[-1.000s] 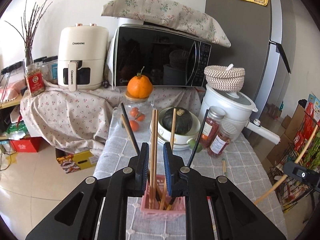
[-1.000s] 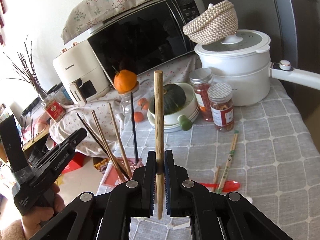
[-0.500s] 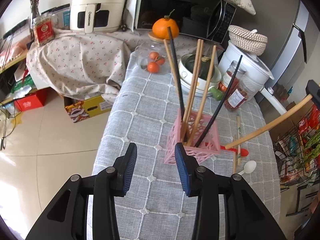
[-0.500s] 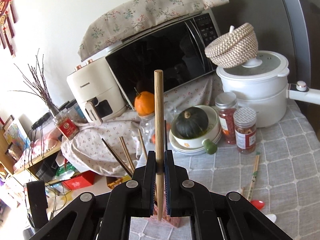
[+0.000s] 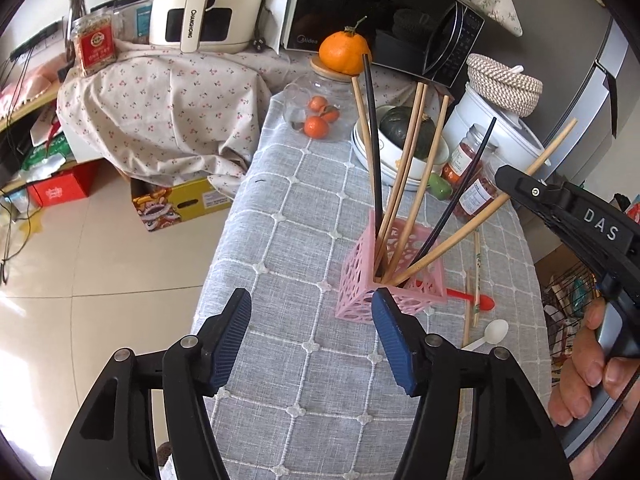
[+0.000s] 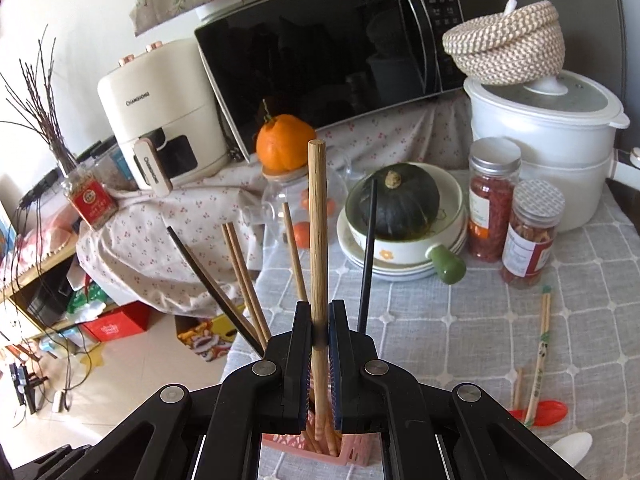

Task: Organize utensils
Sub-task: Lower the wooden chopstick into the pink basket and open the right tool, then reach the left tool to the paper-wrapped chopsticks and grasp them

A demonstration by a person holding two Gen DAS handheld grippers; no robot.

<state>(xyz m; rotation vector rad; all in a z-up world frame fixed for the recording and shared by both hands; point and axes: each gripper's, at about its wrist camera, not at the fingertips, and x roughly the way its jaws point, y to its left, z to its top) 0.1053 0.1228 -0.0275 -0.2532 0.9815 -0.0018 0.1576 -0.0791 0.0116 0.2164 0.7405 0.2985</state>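
Currently the right gripper [image 6: 320, 340] clamps a wooden chopstick [image 6: 318, 240] whose lower end sits inside the pink holder [image 5: 390, 276] on the grey tablecloth [image 5: 280, 240]. Judged step: insertion. Next, the jaws part so the stick drops in. The left gripper [image 5: 310, 338] has just been opening, nothing between its jaws; loose chopsticks [image 5: 476, 276] and spoons remain beside the holder

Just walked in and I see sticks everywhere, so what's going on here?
A person is sorting chopsticks into a pink holder on the table. The right claw is shut on a wooden chopstick, its lower end in the holder. The left claw has just been opening, with nothing between its pads. More chopsticks, a red spoon and a white spoon lie on the cloth.
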